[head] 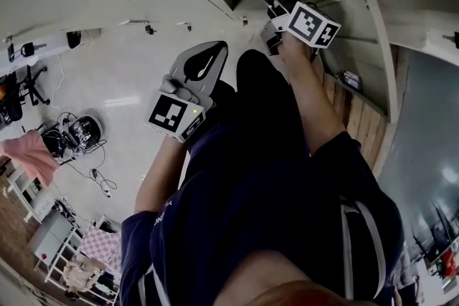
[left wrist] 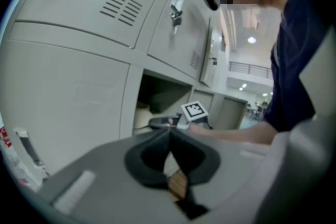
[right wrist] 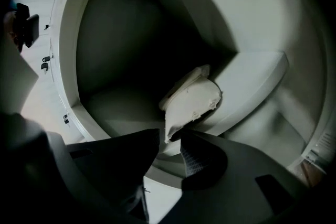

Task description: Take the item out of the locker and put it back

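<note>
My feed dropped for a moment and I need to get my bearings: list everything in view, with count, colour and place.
Lockers: one bank with several doors, grey, in front of the person; one compartment open.
Soft item: one, white, inside the open compartment.
Cloth: one, pink, on the floor at far left.
Round device: one, black with cables, on the floor beside the cloth.
Left gripper: one, grey, outside the locker, claw shut and empty.
Right gripper: one, grey, reaching into the compartment, claw on the item's near corner.
Person's clothing: dark navy, bottom of the head view.
</note>
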{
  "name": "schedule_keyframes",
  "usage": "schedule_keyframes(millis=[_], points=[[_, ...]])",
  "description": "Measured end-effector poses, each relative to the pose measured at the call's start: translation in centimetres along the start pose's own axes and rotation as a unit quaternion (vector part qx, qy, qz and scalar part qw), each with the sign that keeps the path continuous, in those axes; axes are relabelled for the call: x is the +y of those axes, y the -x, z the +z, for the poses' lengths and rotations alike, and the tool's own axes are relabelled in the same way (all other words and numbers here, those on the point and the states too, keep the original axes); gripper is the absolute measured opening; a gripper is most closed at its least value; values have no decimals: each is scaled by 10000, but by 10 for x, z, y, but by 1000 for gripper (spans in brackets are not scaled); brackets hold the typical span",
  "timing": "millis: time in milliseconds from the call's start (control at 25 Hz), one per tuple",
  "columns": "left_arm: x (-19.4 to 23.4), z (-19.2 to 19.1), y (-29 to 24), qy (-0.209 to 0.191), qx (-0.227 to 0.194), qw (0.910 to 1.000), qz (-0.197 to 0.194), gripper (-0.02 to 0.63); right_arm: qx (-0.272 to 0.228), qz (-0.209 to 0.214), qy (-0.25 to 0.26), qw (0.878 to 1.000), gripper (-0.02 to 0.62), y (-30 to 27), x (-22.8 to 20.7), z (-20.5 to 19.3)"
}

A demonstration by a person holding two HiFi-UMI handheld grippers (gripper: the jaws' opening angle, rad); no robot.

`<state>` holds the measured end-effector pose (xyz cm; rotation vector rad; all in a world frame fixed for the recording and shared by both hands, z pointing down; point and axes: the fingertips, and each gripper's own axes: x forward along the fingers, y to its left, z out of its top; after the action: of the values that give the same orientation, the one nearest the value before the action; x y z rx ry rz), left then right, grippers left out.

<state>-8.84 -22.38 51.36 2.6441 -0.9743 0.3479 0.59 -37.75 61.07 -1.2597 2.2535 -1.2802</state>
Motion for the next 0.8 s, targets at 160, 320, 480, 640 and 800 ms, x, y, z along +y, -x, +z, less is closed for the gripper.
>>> schedule_keyframes(millis=[160, 320, 480, 640, 800], points=[[5, 1, -4, 6, -8, 10000, -10, 3, -41, 2, -82, 10000, 94, -6, -4, 5], [9, 1, -7, 16, -26, 10000, -8, 3, -116, -32, -172, 9998, 94, -11, -7, 8], [10, 1, -8, 27, -47, 10000, 4, 3, -249, -57, -295, 9992, 92, -14, -11, 14], [14, 0, -8, 64, -41, 10000, 31, 3, -369, 0, -320, 9988, 75, -20, -8, 20], [13, 4, -7, 80, -91, 9999, 38, 3, -502, 218, -274, 9981, 43, -20, 4, 24]])
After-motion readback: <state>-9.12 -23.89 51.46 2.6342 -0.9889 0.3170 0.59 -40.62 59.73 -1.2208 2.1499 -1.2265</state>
